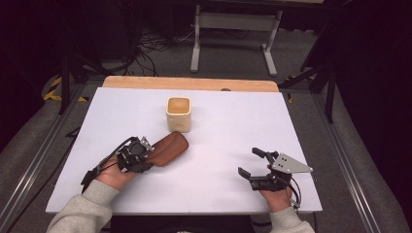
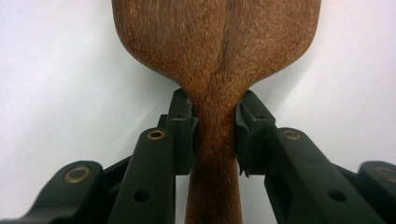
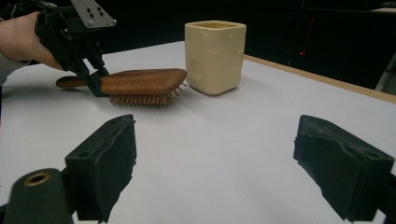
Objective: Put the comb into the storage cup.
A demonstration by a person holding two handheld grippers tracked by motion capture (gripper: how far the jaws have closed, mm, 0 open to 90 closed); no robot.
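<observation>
Lab: floor cables [image 1: 150, 48], hazard tape [image 1: 53, 90].

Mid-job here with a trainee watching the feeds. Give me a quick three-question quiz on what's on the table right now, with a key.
1. True or false: the left gripper is shut on the wooden hairbrush at its handle neck.
2. Which way do the brush's bristles face? A) down at the table B) straight up C) into the cup
3. Fill in: the right gripper is ___ and holds nothing.

Key:
1. True.
2. A.
3. Open. The cream square cup stands upright just beyond the brush head.
</observation>
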